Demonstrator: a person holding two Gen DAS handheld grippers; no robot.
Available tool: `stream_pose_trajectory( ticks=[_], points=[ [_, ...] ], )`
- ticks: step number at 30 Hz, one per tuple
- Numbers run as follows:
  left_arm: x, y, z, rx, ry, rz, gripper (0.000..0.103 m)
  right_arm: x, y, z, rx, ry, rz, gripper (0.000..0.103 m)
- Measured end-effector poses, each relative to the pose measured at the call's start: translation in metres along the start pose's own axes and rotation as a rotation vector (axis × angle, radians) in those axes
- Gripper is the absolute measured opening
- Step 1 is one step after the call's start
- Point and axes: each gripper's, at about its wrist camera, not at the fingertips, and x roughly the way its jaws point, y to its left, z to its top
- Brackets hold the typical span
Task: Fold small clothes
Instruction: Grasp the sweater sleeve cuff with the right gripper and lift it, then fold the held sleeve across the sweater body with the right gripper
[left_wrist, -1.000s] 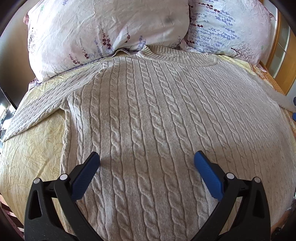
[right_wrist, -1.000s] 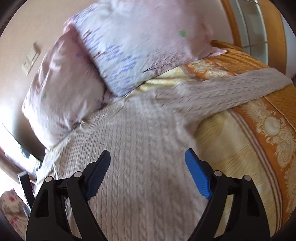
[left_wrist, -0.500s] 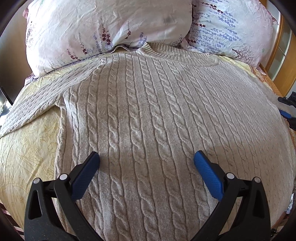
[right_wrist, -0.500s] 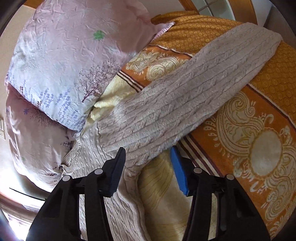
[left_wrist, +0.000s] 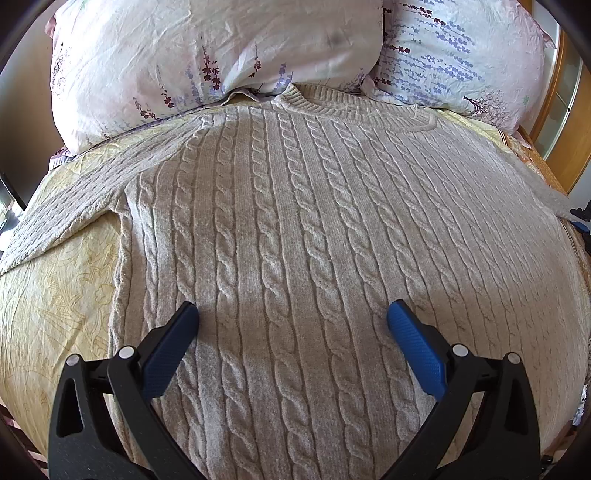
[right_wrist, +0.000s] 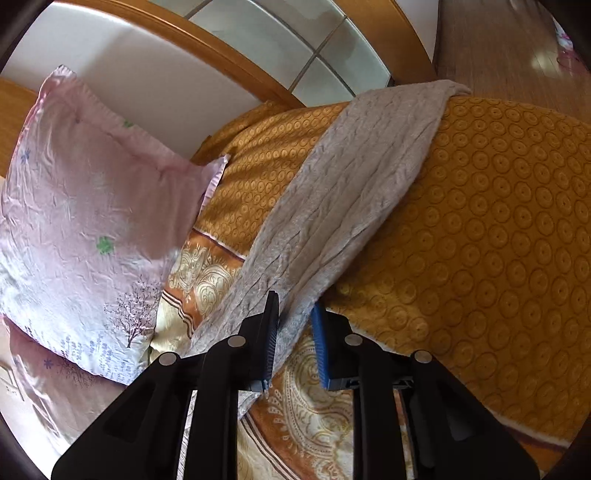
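The bed (left_wrist: 55, 295) carries a beige cable-knit sweater (left_wrist: 295, 229), spread flat with its collar at the two floral pillows (left_wrist: 207, 55). Compared with a second ago, the left wrist view is almost the same: the left gripper (left_wrist: 291, 317) hovers over the lower body of the sweater, its blue pads wide apart and holding nothing. The right wrist view has changed much: before it looked over the sweater's body with open jaws, now it shows only the right sleeve (right_wrist: 351, 184), lying across the orange bedcover (right_wrist: 498, 240) toward the bed's edge. The right gripper (right_wrist: 295, 325) is closing, with the sleeve's edge between its fingers. Only this view shows the wooden floor (right_wrist: 498, 44).
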Motion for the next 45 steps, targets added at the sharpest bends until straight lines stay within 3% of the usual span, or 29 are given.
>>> stream_pose_trajectory(
  ticks=[5,9,12,15,18,22,26,30,34,36,40,45],
  points=[
    [0.000,-0.001,0.000,0.001,0.000,0.000,0.101,-0.003,-0.004,0.001,0.035,-0.025,-0.002,0.017],
    [0.000,-0.001,0.000,0.000,0.000,0.000,0.101,-0.005,0.006,-0.001,-0.008,-0.057,-0.066,0.016],
    [0.000,-0.001,0.000,0.000,0.000,0.000,0.101,-0.004,0.006,0.000,-0.011,-0.073,-0.061,0.016],
    [0.000,-0.001,0.000,0.000,0.000,0.000,0.101,0.001,0.007,0.003,-0.025,-0.081,-0.065,0.011],
    [0.000,-0.001,0.000,0.000,0.000,0.000,0.101,-0.004,0.012,0.003,-0.035,-0.106,-0.016,0.009],
    [0.000,-0.001,0.000,-0.001,0.000,0.001,0.101,-0.029,0.043,-0.002,-0.170,-0.183,0.060,0.009],
    [0.000,-0.001,0.000,-0.001,0.000,0.001,0.101,-0.047,0.094,-0.019,-0.326,-0.175,0.203,0.008],
    [0.000,-0.001,0.000,-0.001,0.000,0.000,0.101,-0.054,0.157,-0.064,-0.501,-0.088,0.362,0.008],
    [0.000,-0.001,0.000,-0.001,0.000,0.000,0.101,-0.033,0.209,-0.132,-0.663,0.086,0.452,0.008],
    [0.000,-0.001,0.000,-0.001,0.000,0.000,0.101,-0.014,0.223,-0.171,-0.736,0.188,0.445,0.008],
    [0.000,-0.001,0.000,-0.001,0.000,0.000,0.101,0.025,0.227,-0.244,-0.869,0.350,0.341,0.008],
    [0.001,-0.002,0.000,-0.001,0.001,0.000,0.101,0.036,0.214,-0.272,-0.898,0.433,0.288,0.012]
  ],
)
